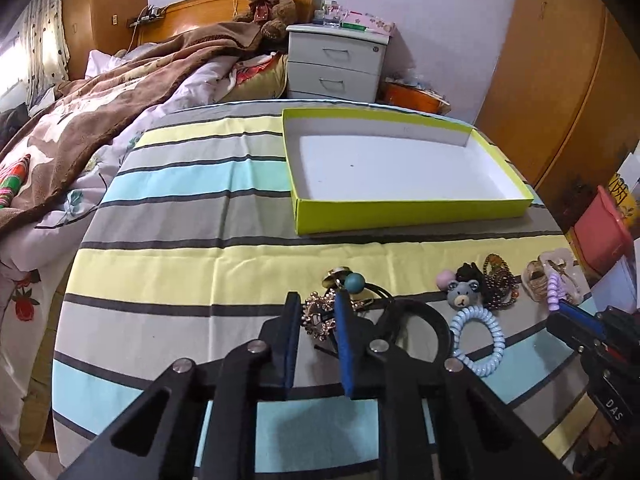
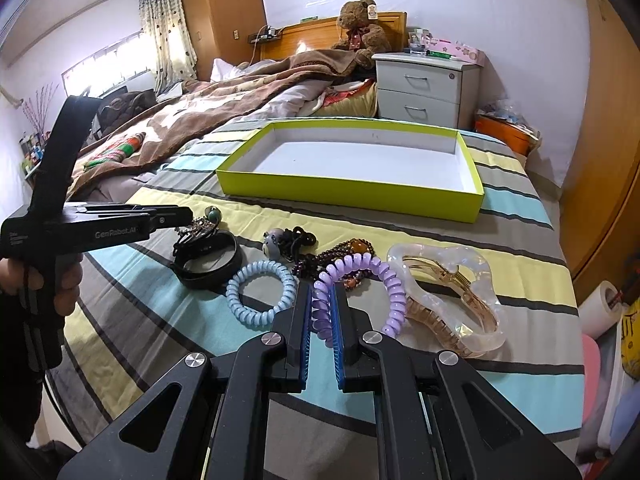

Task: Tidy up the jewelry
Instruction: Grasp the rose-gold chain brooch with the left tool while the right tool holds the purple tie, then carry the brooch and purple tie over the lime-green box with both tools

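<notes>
On the striped cloth (image 1: 180, 268) lies a row of jewelry and hair pieces. My left gripper (image 1: 317, 298) is shut on a gold rhinestone ornament (image 1: 316, 316), next to a teal bead (image 1: 355, 282) and a black band (image 2: 208, 260). My right gripper (image 2: 320, 286) is shut on a purple spiral hair tie (image 2: 360, 264). Beside that tie lie a blue spiral tie (image 2: 260, 292), a bear charm (image 2: 272, 242), dark bead bracelets (image 2: 340, 250) and a translucent claw clip (image 2: 460, 308). An open lime-green box (image 2: 348, 196) with a white inside stands behind them.
Left of the cloth a bed carries a brown blanket (image 1: 80, 120). A white nightstand (image 1: 336, 68) and a teddy bear (image 1: 266, 0) are behind the box. A pink bin (image 1: 604, 228) sits off the right edge. A hand (image 2: 60, 280) holds the left gripper's handle.
</notes>
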{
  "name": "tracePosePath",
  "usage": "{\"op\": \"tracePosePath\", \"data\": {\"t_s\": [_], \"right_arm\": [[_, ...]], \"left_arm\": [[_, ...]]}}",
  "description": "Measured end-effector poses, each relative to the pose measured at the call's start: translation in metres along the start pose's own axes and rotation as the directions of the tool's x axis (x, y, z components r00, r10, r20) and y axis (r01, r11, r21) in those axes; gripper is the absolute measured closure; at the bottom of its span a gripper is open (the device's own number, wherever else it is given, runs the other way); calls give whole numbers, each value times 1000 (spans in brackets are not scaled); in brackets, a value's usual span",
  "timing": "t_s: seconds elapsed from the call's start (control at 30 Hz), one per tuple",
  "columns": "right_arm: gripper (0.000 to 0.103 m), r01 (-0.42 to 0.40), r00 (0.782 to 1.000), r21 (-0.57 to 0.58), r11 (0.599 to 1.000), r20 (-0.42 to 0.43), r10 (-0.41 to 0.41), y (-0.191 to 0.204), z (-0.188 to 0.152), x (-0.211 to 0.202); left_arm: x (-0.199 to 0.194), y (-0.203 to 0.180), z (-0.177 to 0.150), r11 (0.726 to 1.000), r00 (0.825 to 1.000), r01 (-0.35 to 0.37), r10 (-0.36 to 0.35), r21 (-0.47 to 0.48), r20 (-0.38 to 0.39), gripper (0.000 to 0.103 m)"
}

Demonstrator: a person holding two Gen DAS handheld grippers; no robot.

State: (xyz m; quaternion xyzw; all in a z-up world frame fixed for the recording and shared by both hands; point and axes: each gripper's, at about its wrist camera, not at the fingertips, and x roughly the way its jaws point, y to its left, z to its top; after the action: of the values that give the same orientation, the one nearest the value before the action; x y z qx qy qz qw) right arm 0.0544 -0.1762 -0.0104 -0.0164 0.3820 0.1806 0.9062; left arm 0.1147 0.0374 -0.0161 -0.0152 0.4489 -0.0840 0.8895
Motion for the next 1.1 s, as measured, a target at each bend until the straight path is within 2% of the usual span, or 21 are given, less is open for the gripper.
{"op": "tracePosePath", "data": {"t_s": [0.2,0.33,0.43,0.5,0.67,0.8,0.93,1.1], "right_arm": [[94,4,1000,3,1000,9,-4,0,0,-3],[94,2,1000,3,1000,9,-2,0,0,-3],[94,2,1000,0,1000,8,-2,3,-1,-3],[93,0,1000,-3,1000,5,0,5,-2,-4],[93,0,1000,-10,1000,4,0,9,-2,-4],[93,1,1000,-10,1000,6,-1,9,-2,-4],[93,1,1000,-7,1000,5,-1,9,-1,-5],[94,-15,1000,0,1000,14,15,8,6,-11]], "left_arm": [[-10,0,-15,998,998,64,-64,-17,-6,93],[-17,-4,-28,996,996,83,-83,14,-16,94],[-13,-4,-31,998,999,47,-46,33,-25,93],[-11,-3,-29,998,999,49,-49,28,-16,93],[4,-5,-21,998,999,29,-26,58,-45,85],[7,-3,-19,999,999,19,-17,49,-49,85],[3,-5,-22,998,999,2,1,57,-49,91],[-8,-5,-21,997,999,-8,12,78,-51,91]]}}
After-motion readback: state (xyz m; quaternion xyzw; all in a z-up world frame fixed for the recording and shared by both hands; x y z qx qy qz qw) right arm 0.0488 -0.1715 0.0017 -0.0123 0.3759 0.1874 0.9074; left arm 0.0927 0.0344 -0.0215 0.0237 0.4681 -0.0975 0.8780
